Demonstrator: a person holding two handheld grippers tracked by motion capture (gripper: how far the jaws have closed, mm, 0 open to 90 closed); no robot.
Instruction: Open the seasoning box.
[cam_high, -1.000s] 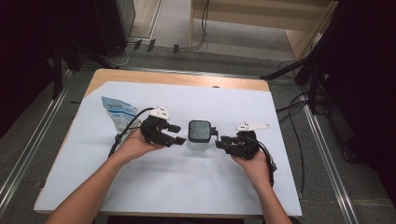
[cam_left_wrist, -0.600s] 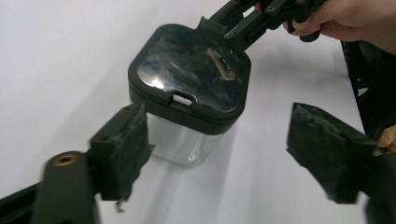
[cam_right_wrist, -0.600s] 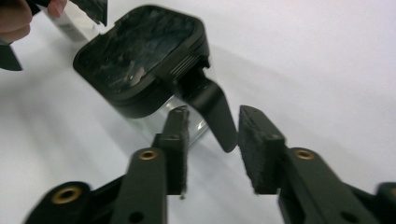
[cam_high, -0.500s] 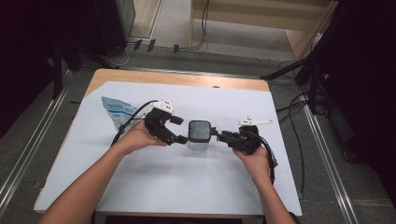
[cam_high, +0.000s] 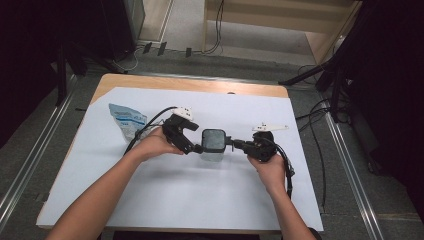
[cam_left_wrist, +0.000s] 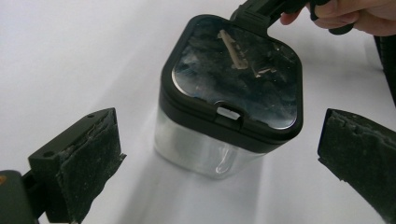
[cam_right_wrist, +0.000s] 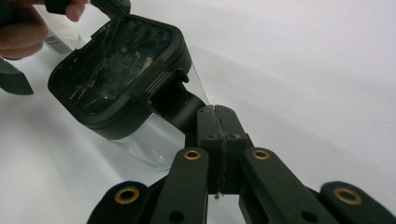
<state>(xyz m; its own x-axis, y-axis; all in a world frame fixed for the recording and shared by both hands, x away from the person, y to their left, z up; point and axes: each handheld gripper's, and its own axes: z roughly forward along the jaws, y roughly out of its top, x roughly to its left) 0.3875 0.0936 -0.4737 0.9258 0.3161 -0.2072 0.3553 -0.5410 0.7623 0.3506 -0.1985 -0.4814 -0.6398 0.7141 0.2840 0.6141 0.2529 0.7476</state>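
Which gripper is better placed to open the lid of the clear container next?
Probably the left gripper. Its fingers have just opened wide and face the lid's front latch. The right gripper is shut against the container at the hinge side, steadying it.

Clear container, black lid shut, upright on table centre

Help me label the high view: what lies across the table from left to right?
Blue packet → left gripper → lidded clear container → right gripper.
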